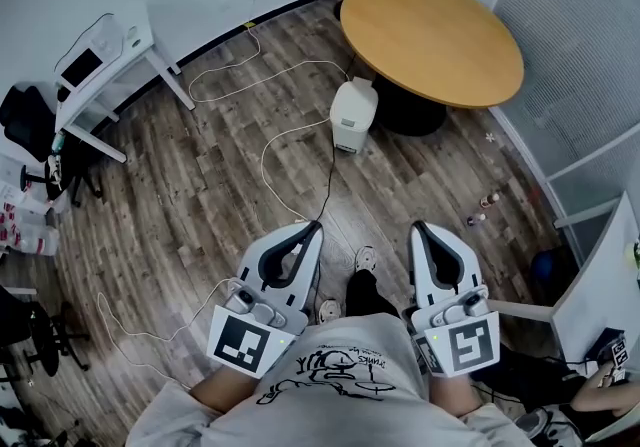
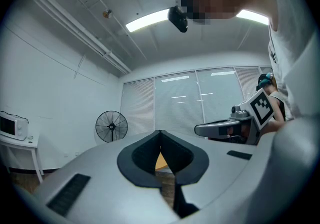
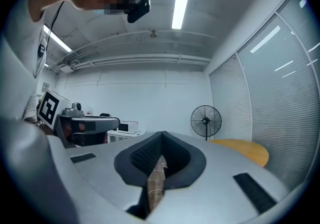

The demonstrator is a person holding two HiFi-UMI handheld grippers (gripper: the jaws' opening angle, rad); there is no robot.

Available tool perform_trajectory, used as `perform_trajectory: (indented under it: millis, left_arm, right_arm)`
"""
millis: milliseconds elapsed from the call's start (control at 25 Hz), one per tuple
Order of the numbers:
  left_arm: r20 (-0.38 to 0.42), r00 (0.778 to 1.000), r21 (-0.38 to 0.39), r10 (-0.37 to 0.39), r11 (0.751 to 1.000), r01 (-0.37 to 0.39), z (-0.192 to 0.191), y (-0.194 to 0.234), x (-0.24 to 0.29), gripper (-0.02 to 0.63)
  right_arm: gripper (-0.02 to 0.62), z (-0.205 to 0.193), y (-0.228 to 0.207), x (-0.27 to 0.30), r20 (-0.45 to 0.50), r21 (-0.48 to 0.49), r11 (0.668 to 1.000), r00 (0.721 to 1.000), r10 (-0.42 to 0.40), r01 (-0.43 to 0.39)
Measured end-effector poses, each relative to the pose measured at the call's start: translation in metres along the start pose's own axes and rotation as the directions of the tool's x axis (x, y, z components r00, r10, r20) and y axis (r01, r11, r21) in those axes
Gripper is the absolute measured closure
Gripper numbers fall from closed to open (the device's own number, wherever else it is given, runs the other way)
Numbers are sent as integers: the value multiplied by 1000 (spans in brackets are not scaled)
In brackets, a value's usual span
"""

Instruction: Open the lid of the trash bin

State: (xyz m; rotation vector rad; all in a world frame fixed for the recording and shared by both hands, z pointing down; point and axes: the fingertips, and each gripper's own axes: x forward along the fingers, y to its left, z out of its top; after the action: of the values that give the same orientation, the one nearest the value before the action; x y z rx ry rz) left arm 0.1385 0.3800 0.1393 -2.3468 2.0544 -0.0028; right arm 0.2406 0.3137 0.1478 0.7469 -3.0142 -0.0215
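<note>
This is an office room, the kind used for meetings. In the head view, a round wooden table (image 1: 430, 40) is seen at 1 o'clock, and a small white trash bin (image 1: 353, 113) is set just beside it at 12 o'clock. A microwave (image 1: 82, 65) (white, with a dark front) is kept on a white side table (image 1: 112, 75) at 10 o'clock. The wood floor (image 1: 200, 195) is crossed by thin cables (image 1: 263, 160). In the left gripper view, long ceiling lights (image 2: 147, 20) are seen at 12 o'clock, tall windows with blinds (image 2: 175, 107) in the middle, and a standing fan (image 2: 111, 126) at 8 o'clock.
</note>
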Motion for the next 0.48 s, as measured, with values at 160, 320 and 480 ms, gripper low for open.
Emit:
perform_trajectory:
  millis: [160, 320, 480]
  left_arm:
    - [3, 1000, 2, 9, 1000, -9, 1, 13, 32, 591]
    - [2, 1000, 11, 18, 1000, -18, 3, 23, 62, 591]
    - [14, 999, 18, 34, 999, -35, 7, 36, 98, 591]
  right_arm:
    - [589, 0, -26, 23, 0, 1, 1000, 1000, 7, -7]
    - [590, 3, -51, 43, 2, -2, 1000, 1000, 17, -17]
    - [589, 3, -81, 66, -3, -4, 1000, 1000, 29, -29]
